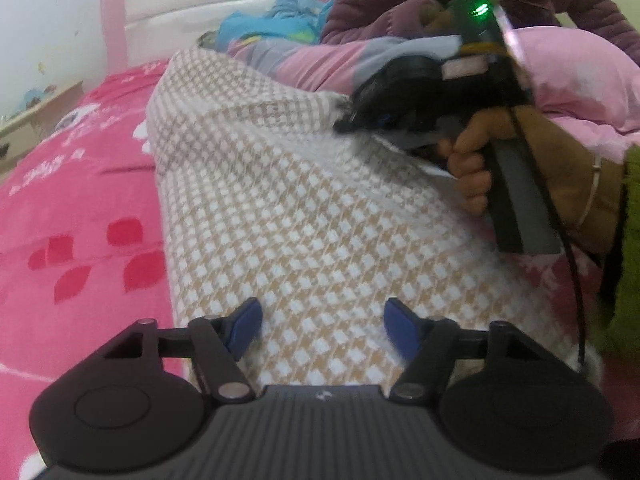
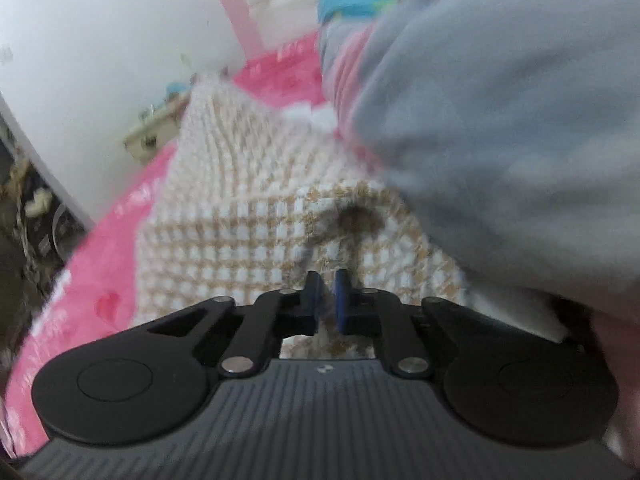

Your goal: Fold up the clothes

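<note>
Right gripper [image 2: 325,294] pinched checked garment [image 1: 304,208] at far edge. Left gripper [image 1: 322,328] stood open over near edge, not gripping. Fold starting; next, left must clamp near edge.

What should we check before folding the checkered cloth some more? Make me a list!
1. Checkered cloth lies on the pink bedsheet: ok.
2. Left gripper has cloth pinched: not ok, jaws apart over it.
3. Right gripper shut: ok.
4. Right gripper actually holds cloth: cannot tell, blurred.
5. Grey garment clear of the cloth: not ok, it overlaps the cloth's edge.
</note>
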A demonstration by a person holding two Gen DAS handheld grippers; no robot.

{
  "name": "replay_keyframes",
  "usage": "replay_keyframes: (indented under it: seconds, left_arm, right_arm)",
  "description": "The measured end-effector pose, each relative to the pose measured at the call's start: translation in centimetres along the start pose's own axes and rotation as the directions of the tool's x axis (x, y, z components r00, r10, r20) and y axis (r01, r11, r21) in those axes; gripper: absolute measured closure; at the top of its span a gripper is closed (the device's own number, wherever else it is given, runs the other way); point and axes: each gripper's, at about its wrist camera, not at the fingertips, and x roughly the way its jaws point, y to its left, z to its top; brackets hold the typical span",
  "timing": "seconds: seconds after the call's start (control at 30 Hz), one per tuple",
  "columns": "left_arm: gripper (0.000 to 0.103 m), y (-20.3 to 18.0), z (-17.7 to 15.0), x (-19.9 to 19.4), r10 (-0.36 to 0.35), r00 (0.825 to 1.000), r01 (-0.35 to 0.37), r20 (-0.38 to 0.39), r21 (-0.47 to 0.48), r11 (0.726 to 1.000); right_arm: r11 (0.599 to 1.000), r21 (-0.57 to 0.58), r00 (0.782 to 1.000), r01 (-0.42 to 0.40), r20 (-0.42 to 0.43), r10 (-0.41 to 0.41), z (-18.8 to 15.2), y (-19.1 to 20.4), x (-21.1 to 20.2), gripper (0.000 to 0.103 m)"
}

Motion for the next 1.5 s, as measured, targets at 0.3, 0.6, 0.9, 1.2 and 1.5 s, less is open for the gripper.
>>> replay_keyframes:
  seconds: [0.3, 0.6, 0.9, 1.2, 1.5]
  left_arm:
    - [0.040, -1.0, 0.9, 1.8, -0.029, 1.000, 0.029, 0.012, 0.039, 0.999]
    - [0.036, -1.8, 0.7, 3.0, -0.040, 0.999, 0.038, 0.036, 0.058, 0.998]
    - [0.033, -2.3, 0.2, 3.6, -0.021, 0.998, 0.017, 0.058, 0.054, 0.998]
    - [0.031, -2.6, 0.0, 4.2, -0.016, 0.997, 0.013, 0.070, 0.052, 0.999]
    - [0.030, -2.6, 0.1, 4.3, -0.026, 0.998, 0.024, 0.053, 0.054, 0.998]
  right_arm:
    - [0.948, -0.193, 0.965, 0.254, 0.118, -0.234, -1.8, 1.6, 0.4, 0.099]
    - [0.881, -0.299, 0.929, 0.367, 0.159, -0.333, -3.4, 2.8, 0.4, 0.098]
    - [0.923, -0.218, 0.948, 0.317, 0.113, -0.298, -3.0, 1.4, -1.6, 0.087]
    - [0.925, -0.179, 0.939, 0.336, 0.146, -0.313, -3.5, 1.3, -6.0, 0.087]
    - [0.983, -0.038, 0.983, 0.182, 0.005, -0.182, -4.4, -1.2, -3.3, 0.089]
